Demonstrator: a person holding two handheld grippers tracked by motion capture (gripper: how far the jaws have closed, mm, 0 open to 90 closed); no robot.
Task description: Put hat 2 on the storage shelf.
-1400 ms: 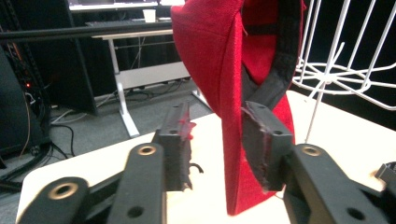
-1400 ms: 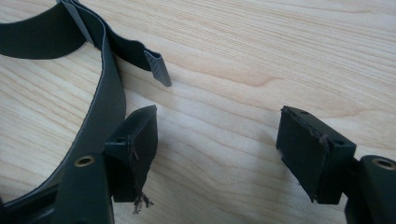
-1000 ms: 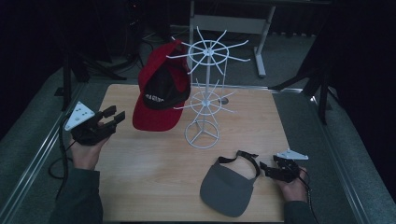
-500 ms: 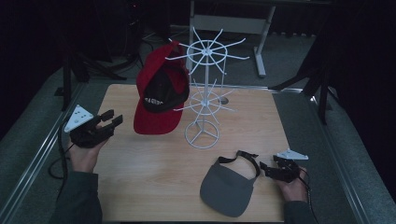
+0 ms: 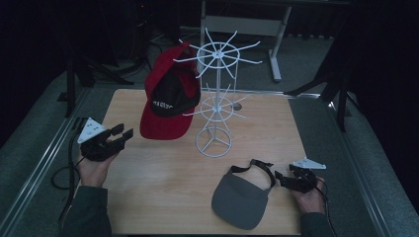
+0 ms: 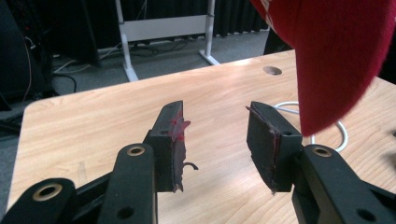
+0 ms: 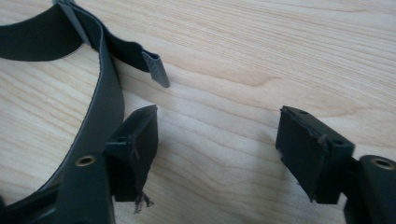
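A red cap (image 5: 168, 101) with a black front panel hangs on the left side of a white wire rack (image 5: 217, 98) at the table's middle. My left gripper (image 5: 123, 134) hovers left of the cap, open and empty; in the left gripper view its jaws (image 6: 215, 140) stand apart with the cap's brim (image 6: 336, 56) above and to the right. A grey visor (image 5: 242, 200) lies flat at the front right. My right gripper (image 5: 280, 178) rests just right of its strap. Its jaws (image 7: 217, 144) have just been closing a little, with bare wood between them; the strap (image 7: 105, 98) runs outside one jaw.
The wooden table (image 5: 148, 197) has a small round hole (image 6: 272, 70) near the rack's base ring. A white table frame (image 5: 237, 24) stands on the floor behind. Metal rails run along the table's left and right sides.
My left gripper has sunk slightly toward the table, left of the cap. The right gripper, the visor and the cap stay where they were.
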